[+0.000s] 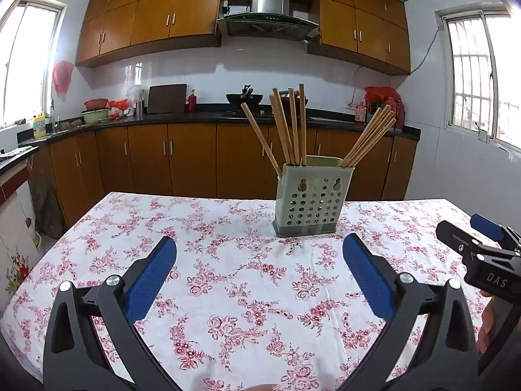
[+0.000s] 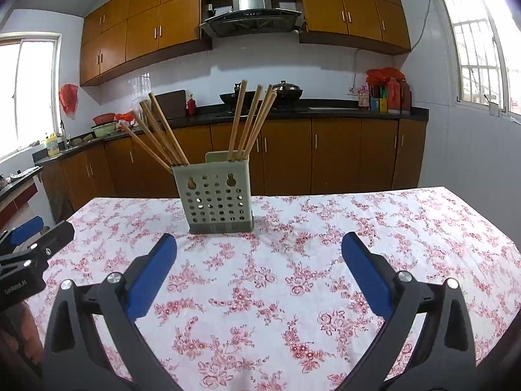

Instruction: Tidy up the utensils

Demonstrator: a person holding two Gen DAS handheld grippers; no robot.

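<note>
Left gripper (image 1: 259,255): the jaws are seen wide apart, with nothing between the blue pads.
Right gripper (image 2: 259,254): the jaws are also spread wide, and nothing is held.
Chopstick holder (image 1: 312,207): it is placed upright on the flowered tablecloth (image 1: 228,293), ahead of both grippers and well apart from them.
Chopsticks (image 1: 294,127): two bundles are kept in the holder, with the long axes near upright and fanned outward.
Key relation: the holder is seen right of centre by the left gripper and left of centre by the right one, so it lies between them; neither hand is judged clearly nearer.
Free room: bare cloth is found all around the holder; the far table edge is close behind it.
</note>
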